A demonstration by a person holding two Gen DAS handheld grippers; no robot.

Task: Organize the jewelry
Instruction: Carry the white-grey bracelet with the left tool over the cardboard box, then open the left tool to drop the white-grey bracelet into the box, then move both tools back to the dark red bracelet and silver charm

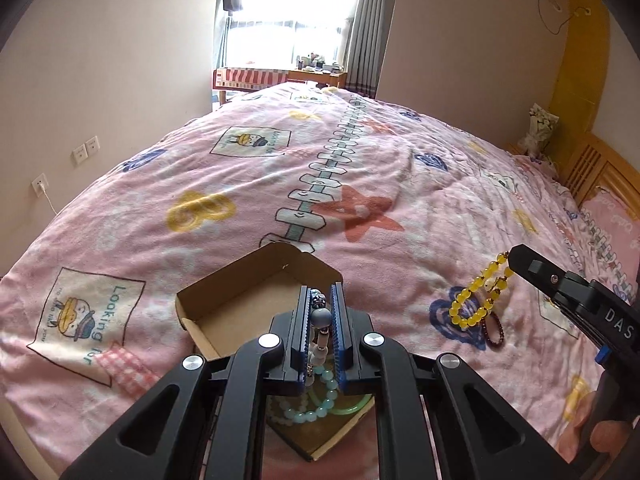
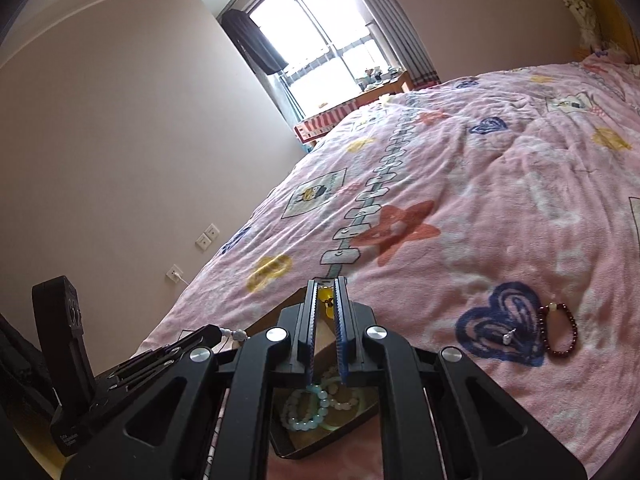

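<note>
While both cameras look across a bed under a pink printed blanket (image 1: 248,184), we see each tool carrying a strand. Our left gripper (image 1: 320,300) is pinched on a grey-and-white beaded bracelet (image 1: 322,320), which hangs between its blue pads above an open cardboard box (image 1: 224,300). Beneath the same jaws lies a shallow tray (image 1: 320,446) holding pale blue-green beads (image 1: 320,408) and a green bangle (image 1: 352,406).

Our right gripper (image 2: 328,300) is pressed together on a yellow beaded bracelet (image 1: 476,300); from the left wrist view the strand dangles from its tip above the blanket, well to the right of the box. From the right wrist view only a few yellow beads show between the pads.

A dark red beaded bracelet (image 2: 560,328) lies flat on the blanket beside a printed blue heart (image 2: 500,320), apart from both tools.
</note>
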